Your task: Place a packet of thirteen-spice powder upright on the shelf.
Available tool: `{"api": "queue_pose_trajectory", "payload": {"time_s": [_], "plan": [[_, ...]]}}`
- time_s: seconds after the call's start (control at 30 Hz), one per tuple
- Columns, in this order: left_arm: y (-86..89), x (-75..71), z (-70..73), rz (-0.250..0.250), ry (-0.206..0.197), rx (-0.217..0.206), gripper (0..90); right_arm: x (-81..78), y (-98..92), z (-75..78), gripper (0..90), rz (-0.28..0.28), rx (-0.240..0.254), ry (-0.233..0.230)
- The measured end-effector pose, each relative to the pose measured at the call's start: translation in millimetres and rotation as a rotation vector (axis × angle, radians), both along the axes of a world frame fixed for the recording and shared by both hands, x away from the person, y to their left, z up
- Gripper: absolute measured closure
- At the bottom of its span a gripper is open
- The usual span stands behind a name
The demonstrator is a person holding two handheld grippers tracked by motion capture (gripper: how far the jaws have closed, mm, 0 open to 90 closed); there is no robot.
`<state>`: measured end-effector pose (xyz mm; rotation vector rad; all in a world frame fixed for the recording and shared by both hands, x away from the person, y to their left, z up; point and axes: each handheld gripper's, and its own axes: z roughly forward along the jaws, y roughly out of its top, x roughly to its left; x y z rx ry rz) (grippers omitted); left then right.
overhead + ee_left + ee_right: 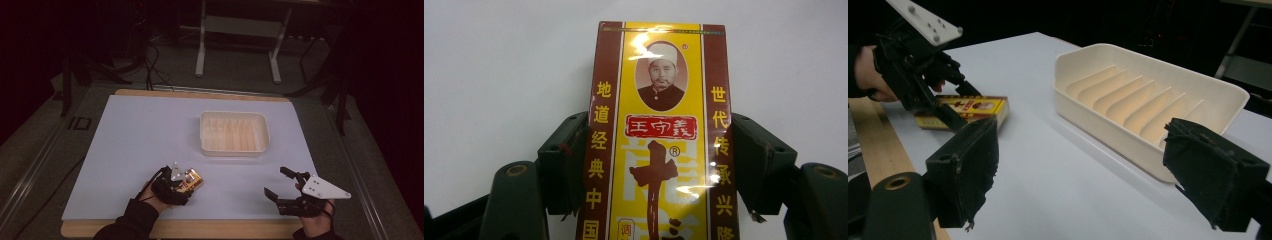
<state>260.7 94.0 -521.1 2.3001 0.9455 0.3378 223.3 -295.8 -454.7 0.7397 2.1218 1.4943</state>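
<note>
At the left, the left gripper is clenched on a box, a yellow and dark red carton with printed characters that lies flat on the white mat near the front edge. In the left gripper view both jaws press against the box's long sides partway up, so the far end sticks out well beyond them. The likeliest trouble is that the glossy carton pivots or slips between the jaws when lifted, since the hold sits toward one end; a hard squeeze could also dent the thin card. Whether the pads bite squarely or only catch the edges is hard to tell, as the lower part of the box is cut off. Toward the middle stands the tray, cream, with raised ribs inside and apparently empty; if the box is meant to go there, it could catch on the near wall or land askew across the ribs. At the right, the right gripper hovers released over the mat, holding nothing, well apart from the box and tray, and poses little risk unless it swings into the tray
</note>
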Motion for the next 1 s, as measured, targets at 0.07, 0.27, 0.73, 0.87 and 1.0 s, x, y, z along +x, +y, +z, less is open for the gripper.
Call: {"api": "queue_pose_trajectory", "payload": {"time_s": [0.07, 0.27, 0.73, 0.87, 1.0], "plan": [[-0.7, -2.0, 3.6, -0.005, -0.027, -0.024, 32.7, -0.1, 0.4, -0.2, 14.7, -0.001, 0.000, 0.001], [-0.1, -6.7, 13.4, 0.004, -0.106, -0.103, 32.7, -0.2, 1.1, -0.3, 14.7, -0.001, -0.002, 0.002], [1.6, -14.8, 34.1, 0.009, -0.213, -0.261, 32.8, 0.2, 2.0, -0.3, 15.1, -0.007, -0.008, -0.002], [0.3, -19.0, 40.9, 0.004, -0.249, -0.305, 32.9, -1.6, 2.9, 0.6, 15.1, -0.020, -0.020, -0.006], [1.5, -21.9, 44.7, 0.009, -0.268, -0.342, 32.8, -2.8, 4.9, 0.6, 15.0, -0.015, -0.025, 0.004]]}}
